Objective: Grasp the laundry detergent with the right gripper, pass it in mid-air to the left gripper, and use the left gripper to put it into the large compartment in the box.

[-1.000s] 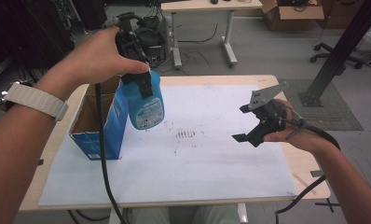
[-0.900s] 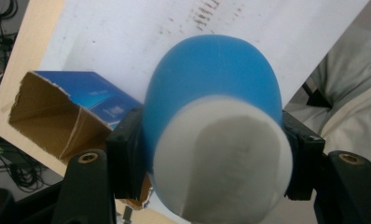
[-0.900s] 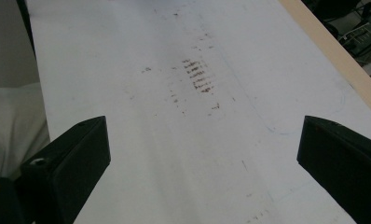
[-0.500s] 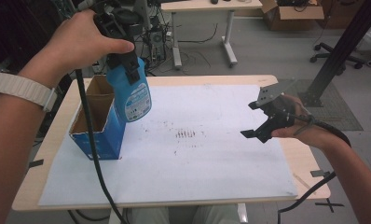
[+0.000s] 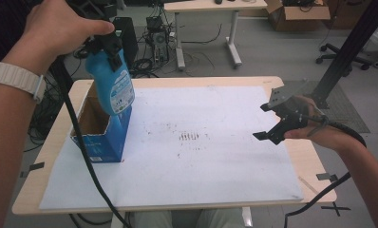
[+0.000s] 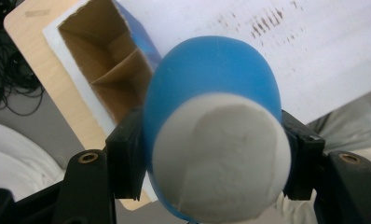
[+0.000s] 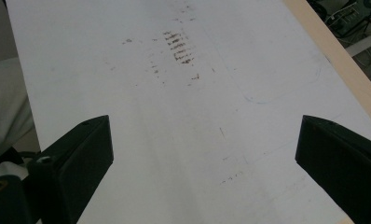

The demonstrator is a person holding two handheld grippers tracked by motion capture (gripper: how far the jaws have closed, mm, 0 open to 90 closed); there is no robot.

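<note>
A blue bottle (image 5: 110,83) with a printed label hangs neck-up from my left gripper (image 5: 108,45), which is shut on its upper part. In the left gripper view the bottle's white end (image 6: 221,158) sits between the two black jaws. Its lower end is just above the right rim of an open blue cardboard box (image 5: 101,137). The box's brown inside with a divider (image 6: 109,70) lies below. My right gripper (image 5: 262,122) hovers open over the right side of the white sheet (image 5: 201,166), nothing between its jaws (image 7: 204,154).
The white sheet covers most of the wooden table (image 5: 315,161) and carries dark smudges (image 5: 191,136) at its middle. A black cable (image 5: 85,156) trails from the left gripper across the table's front left. Desks, a chair and boxes stand on the floor behind.
My left gripper has carried the bottle up and to the left, from beside the box to over its opening's right rim. The right gripper has drifted slightly right.
</note>
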